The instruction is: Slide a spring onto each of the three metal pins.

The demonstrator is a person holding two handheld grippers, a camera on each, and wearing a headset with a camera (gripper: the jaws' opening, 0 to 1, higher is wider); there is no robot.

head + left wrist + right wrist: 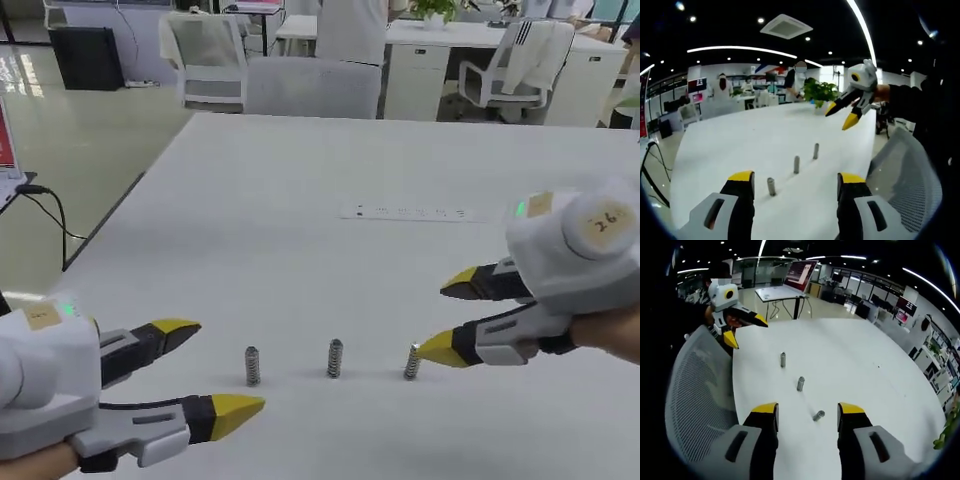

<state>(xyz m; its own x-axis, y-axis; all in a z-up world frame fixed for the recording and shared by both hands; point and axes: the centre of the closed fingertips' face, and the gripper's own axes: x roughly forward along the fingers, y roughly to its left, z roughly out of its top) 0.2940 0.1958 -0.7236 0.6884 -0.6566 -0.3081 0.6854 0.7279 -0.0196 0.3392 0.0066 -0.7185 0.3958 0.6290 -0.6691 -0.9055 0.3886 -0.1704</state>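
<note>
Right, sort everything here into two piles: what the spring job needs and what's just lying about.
For the job:
left spring, middle spring, leaning right spring
left tongs, right tongs, both open

Lying about:
socket strip
black cable
office chair
potted plant

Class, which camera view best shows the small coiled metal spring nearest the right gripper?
The right gripper view: the small coiled metal spring sits close ahead of the right gripper's open jaws, leaning. The head view shows it small, beside a yellow jaw tip. The left gripper view shows it farthest, tiny.
</note>
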